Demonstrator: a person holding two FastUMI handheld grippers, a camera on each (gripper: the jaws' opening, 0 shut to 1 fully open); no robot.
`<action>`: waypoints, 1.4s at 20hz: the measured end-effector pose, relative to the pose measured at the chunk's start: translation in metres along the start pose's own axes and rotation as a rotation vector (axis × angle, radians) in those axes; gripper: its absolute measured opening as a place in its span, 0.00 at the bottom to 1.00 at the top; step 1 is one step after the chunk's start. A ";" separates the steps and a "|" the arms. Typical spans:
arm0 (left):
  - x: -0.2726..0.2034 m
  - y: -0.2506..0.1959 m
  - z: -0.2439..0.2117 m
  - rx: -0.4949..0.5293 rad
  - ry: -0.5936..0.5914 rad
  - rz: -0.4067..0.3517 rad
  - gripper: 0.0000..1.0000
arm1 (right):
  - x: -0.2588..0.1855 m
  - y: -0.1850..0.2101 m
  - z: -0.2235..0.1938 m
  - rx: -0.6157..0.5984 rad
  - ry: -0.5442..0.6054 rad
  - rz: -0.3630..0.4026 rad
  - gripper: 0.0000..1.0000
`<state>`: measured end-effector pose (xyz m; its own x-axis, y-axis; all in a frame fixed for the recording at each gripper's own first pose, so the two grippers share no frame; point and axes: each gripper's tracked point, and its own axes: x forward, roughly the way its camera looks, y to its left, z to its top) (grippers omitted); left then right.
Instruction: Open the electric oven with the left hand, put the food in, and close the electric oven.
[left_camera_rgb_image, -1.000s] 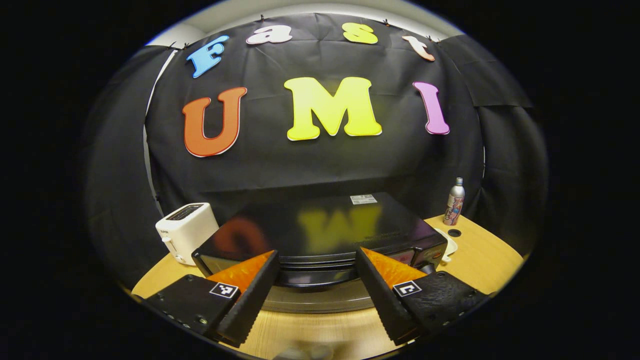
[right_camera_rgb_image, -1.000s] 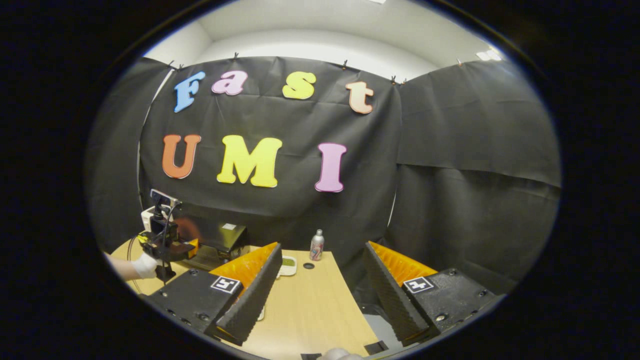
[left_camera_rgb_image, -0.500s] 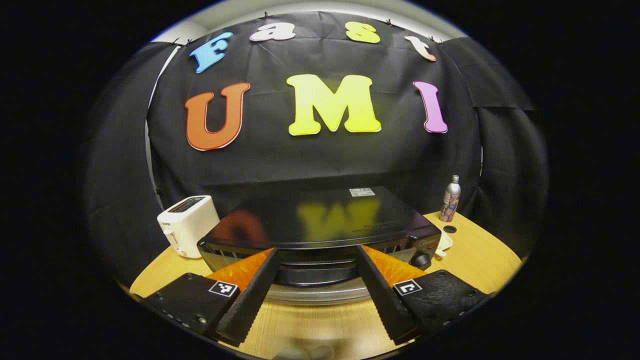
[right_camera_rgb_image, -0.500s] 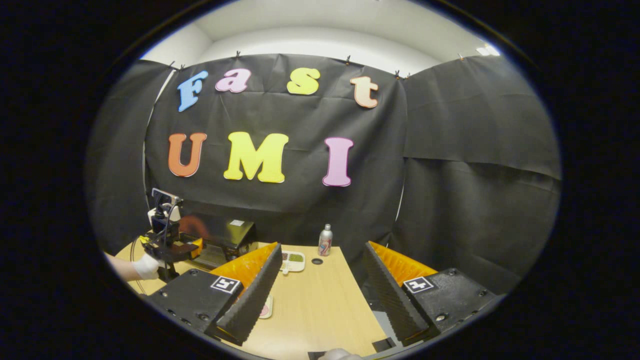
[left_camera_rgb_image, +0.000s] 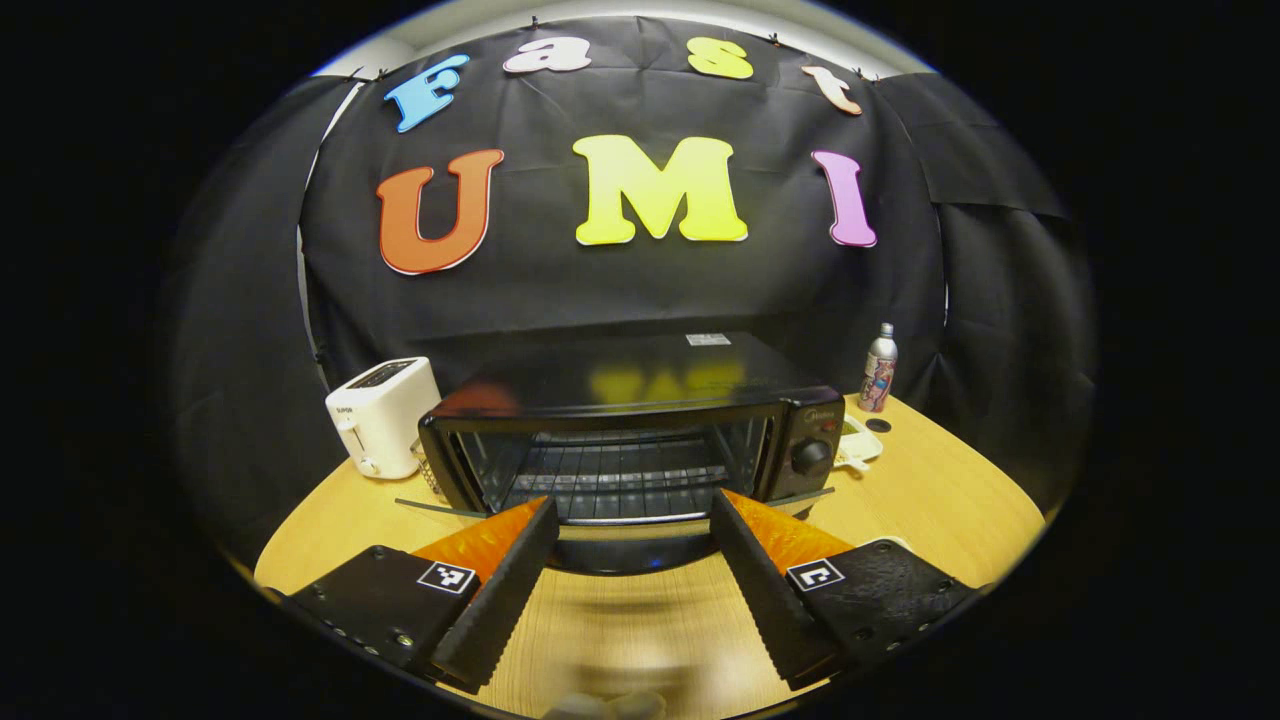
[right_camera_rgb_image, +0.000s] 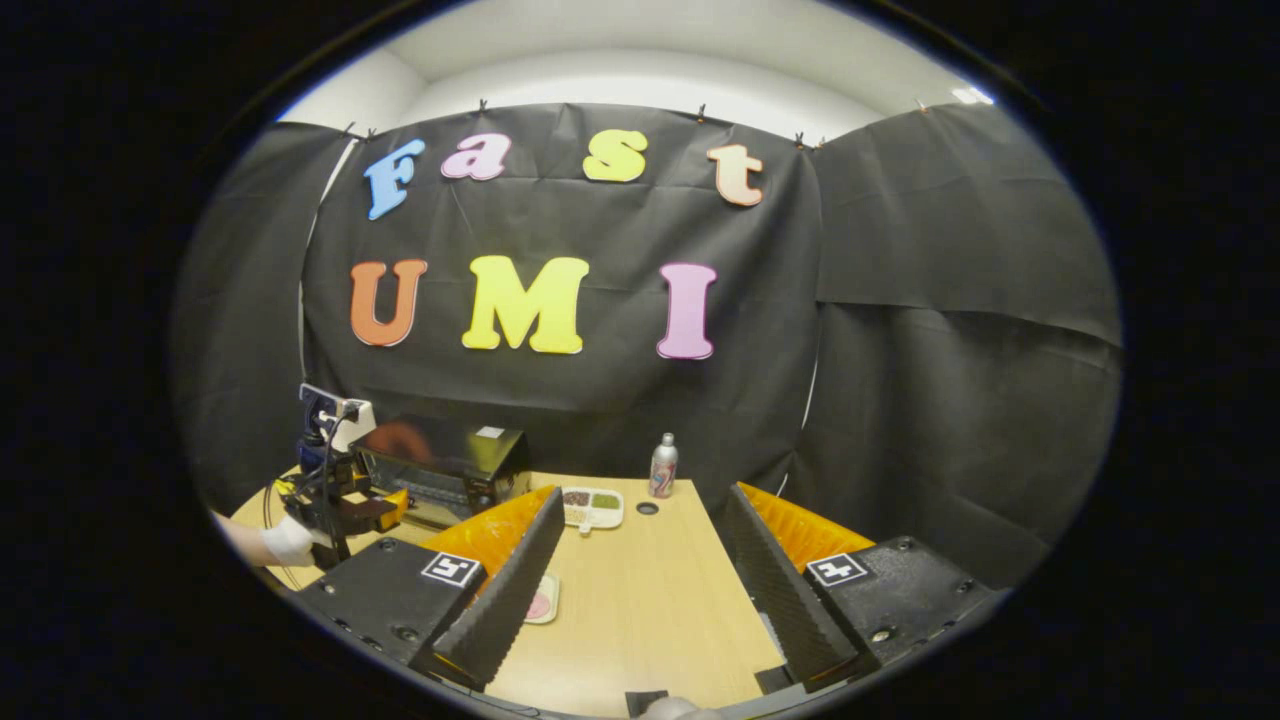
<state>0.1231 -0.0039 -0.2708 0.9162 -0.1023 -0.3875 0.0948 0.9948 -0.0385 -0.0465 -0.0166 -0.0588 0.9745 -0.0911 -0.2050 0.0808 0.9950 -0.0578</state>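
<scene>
left gripper (left_camera_rgb_image: 632, 525) agape, right gripper (right_camera_rgb_image: 640, 515) agape

Right tool (right_camera_rgb_image: 640, 585) over the wooden desk (right_camera_rgb_image: 650, 610), fingers spread apart, nothing between them. Far left: left tool (right_camera_rgb_image: 335, 500) held in a gloved hand (right_camera_rgb_image: 285, 542), just before the black oven (right_camera_rgb_image: 450, 465). Oven door looks open, hard to confirm. Divided tray (right_camera_rgb_image: 592, 508) and can (right_camera_rgb_image: 662, 467) near the back wall. Small plate (right_camera_rgb_image: 542, 603) beside the right tool's left finger.

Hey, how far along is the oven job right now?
Done: the oven door is down and the rack visible. In hand: nothing; the left gripper and right gripper are both open and empty. Left: load the food from the plate, then shut the door.
</scene>
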 end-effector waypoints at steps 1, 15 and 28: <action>-0.005 0.000 -0.007 -0.002 0.012 -0.003 0.97 | -0.002 0.000 -0.002 -0.001 0.002 0.000 1.00; -0.036 -0.004 -0.085 -0.022 0.157 -0.008 0.97 | -0.027 -0.014 -0.020 -0.012 0.044 -0.045 1.00; -0.030 -0.006 -0.150 -0.081 0.341 -0.009 0.97 | -0.024 -0.006 -0.031 -0.015 0.099 -0.040 1.00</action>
<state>0.0370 -0.0062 -0.3968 0.7311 -0.1185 -0.6719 0.0586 0.9921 -0.1111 -0.0765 -0.0214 -0.0844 0.9452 -0.1345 -0.2975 0.1149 0.9899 -0.0827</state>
